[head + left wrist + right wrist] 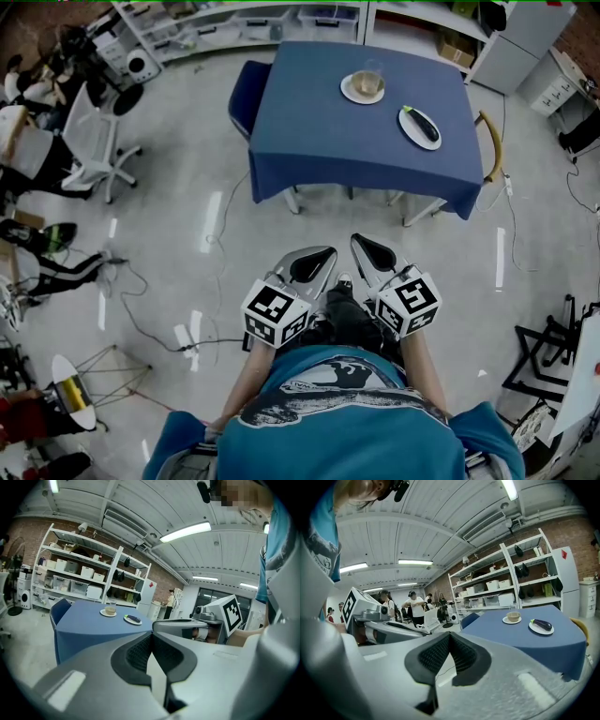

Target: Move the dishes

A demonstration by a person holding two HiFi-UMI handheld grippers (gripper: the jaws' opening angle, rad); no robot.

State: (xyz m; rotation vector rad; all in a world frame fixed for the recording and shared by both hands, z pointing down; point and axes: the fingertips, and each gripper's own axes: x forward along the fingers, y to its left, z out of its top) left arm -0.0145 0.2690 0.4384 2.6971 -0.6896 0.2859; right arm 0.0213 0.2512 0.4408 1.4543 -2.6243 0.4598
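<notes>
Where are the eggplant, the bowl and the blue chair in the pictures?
eggplant [422, 124]: head view, middle of its dark body.
bowl [365, 86]: head view, centre of its inside.
blue chair [244, 99]: head view, on the visible part of its seat.
</notes>
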